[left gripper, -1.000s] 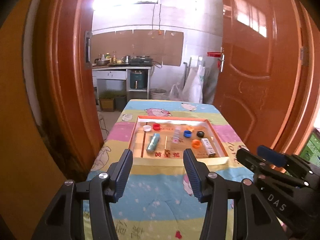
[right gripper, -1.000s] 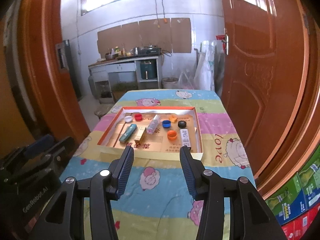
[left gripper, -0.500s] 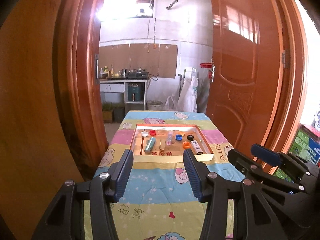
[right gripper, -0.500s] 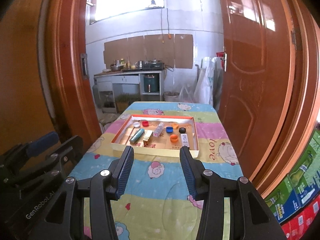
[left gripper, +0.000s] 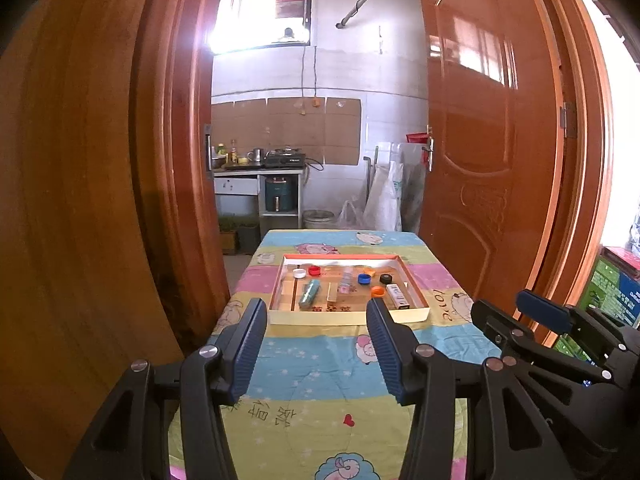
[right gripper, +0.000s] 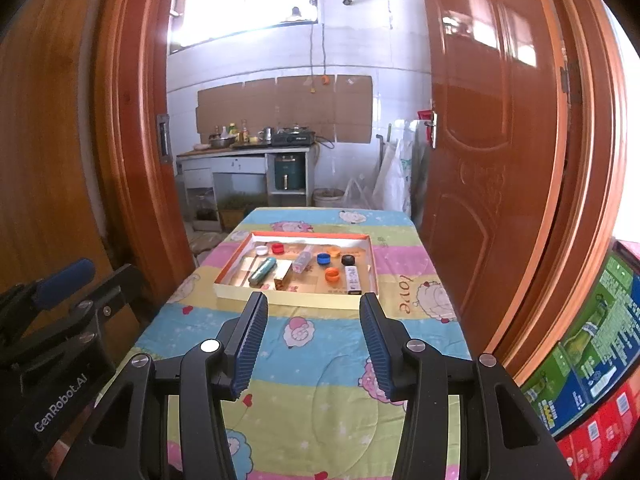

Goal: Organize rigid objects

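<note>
— Jaws on both tools stand apart with nothing between them. The left gripper (left gripper: 316, 334) and the right gripper (right gripper: 310, 330) hang side by side over the near end of the tabletop (right gripper: 320, 392), both aimed down its length, and neither touches anything.

— And the things to be sorted?

— All in the shallow cardboard tray (left gripper: 348, 316), which lies past the jaws, about halfway along the tabletop and closer to the right edge than the left. Its walls are orange outside, pale inside.

— What lies in it?

— Along the far wall, toward the left corner, a white cap (right gripper: 261, 249) and a red cap (right gripper: 277, 247) sit just beside each other. A clear little bottle (right gripper: 302, 260) lies on its side near the middle. Right of it are a blue cap (right gripper: 323, 258) and a black cap (right gripper: 348, 259), with an orange cap (right gripper: 332, 275) nearer the front wall. A teal tube (right gripper: 262, 270) lies slanted on the left side, a small yellowish box (right gripper: 282, 275) just beside it, and a white box (right gripper: 352, 279) lies lengthwise by the right wall.

— And round about?

— A cartoon-printed quilt (left gripper: 320, 380) in blue, yellow and pink bands covers the tabletop. Orange wooden doors (right gripper: 492, 140) stand open on either side. Beyond the far edge is a counter (right gripper: 244, 152) with pots and a stove, and printed cartons (right gripper: 592, 360) are stacked low on the right.
</note>
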Demonstrator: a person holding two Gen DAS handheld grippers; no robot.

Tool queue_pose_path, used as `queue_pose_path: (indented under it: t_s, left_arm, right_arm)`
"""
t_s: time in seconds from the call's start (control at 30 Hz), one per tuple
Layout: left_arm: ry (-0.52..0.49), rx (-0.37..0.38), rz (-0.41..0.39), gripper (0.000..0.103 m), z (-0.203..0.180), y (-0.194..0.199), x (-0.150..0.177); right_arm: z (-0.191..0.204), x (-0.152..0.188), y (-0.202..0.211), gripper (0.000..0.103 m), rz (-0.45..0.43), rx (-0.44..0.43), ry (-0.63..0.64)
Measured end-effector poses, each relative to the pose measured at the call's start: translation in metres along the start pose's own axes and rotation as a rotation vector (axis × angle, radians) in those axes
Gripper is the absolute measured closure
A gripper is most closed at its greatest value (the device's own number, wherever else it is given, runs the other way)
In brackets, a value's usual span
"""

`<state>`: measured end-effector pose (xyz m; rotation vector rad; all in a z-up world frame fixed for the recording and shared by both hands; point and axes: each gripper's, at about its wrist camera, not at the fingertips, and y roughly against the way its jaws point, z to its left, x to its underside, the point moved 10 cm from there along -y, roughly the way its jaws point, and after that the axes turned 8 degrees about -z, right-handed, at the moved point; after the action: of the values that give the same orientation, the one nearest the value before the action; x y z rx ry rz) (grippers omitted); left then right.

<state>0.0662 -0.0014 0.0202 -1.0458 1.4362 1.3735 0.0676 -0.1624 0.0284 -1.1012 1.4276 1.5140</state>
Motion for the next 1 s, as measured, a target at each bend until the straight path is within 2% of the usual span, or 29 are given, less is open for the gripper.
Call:
queue_pose_path:
  t_s: [1.0]
  left_arm:
    - [-0.004,0.010,0.011,0.051,0.0014,0.0044,0.0049]
  right_arm:
    - [0.0044,0.0018,0.0019,0.053,-0.005,-0.002,0.003]
